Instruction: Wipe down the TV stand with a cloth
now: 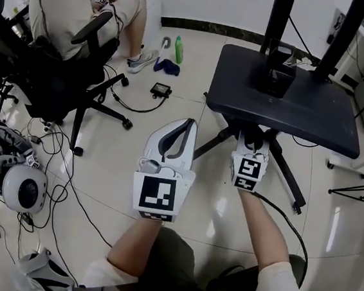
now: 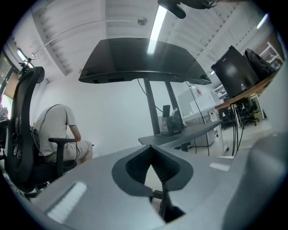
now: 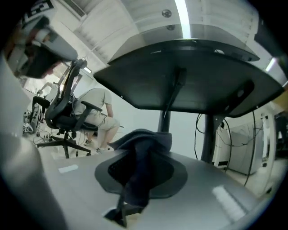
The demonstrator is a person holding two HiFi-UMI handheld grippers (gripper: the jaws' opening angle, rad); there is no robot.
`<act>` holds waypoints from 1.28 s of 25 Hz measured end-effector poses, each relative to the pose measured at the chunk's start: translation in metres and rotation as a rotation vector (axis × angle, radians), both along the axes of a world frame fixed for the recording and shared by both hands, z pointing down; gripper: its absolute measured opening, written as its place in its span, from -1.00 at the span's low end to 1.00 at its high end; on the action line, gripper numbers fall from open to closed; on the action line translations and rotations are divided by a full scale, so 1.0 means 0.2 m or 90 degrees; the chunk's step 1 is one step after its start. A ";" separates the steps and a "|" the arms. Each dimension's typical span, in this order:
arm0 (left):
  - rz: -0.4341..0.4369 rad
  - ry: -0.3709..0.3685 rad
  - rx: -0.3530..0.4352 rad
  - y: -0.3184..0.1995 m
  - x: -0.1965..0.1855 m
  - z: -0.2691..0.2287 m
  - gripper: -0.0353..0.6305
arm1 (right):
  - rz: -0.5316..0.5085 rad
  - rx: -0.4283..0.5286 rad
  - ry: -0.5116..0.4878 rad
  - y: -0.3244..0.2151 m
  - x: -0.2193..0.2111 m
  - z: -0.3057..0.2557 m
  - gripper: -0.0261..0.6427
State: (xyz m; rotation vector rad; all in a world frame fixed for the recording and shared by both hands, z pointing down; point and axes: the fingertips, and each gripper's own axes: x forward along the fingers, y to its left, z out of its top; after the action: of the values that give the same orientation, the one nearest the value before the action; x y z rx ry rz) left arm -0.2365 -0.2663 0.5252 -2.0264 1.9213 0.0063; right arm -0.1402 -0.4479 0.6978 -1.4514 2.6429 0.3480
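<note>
My right tongs [image 1: 251, 141] pinch a soft, dark, bunched cloth [image 3: 143, 155], forearm stretched low, tips just under the matte black, round-cornered shelf of the TV stand [image 1: 284, 97]. My left tongs [image 1: 184, 126] are pressed together, empty, above the glossy floor [image 1: 330, 209].

Floor, far left corner: seated person [image 1: 73, 7] in black office chair [image 1: 69, 78], back to the camera. Along the far wall edge: green bottle [image 1: 178, 49], white-handled tool [image 1: 164, 45] just beside it, dark blue heap [image 1: 167, 66] at the tool's end (material unclear). Small black box [image 1: 160, 90] near these, with a cable [image 1: 131, 107] running toward the chair's base. Left edge: white rounded devices [image 1: 22, 189] among loose wires [image 1: 64, 161]. Right edge: thin tripod legs [image 1: 358, 191].
</note>
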 end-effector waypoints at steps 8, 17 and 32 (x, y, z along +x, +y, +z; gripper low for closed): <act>-0.020 -0.005 0.004 -0.01 0.21 -0.18 -0.68 | 0.014 -0.012 0.013 -0.42 0.12 -0.19 -0.69; -0.021 -0.027 -0.058 -0.16 0.15 0.22 -0.65 | 0.010 -0.217 0.159 -0.78 -0.03 1.19 -0.69; -0.069 -0.062 -0.054 -0.19 0.07 0.25 -0.65 | -0.324 -0.254 0.213 0.42 -1.07 2.10 -0.70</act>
State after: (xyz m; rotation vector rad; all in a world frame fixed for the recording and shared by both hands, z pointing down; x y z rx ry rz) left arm -0.2234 -0.3045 0.5757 -1.9341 1.9980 -0.2000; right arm -0.3542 -0.3646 1.1173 -0.7745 3.3694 0.0090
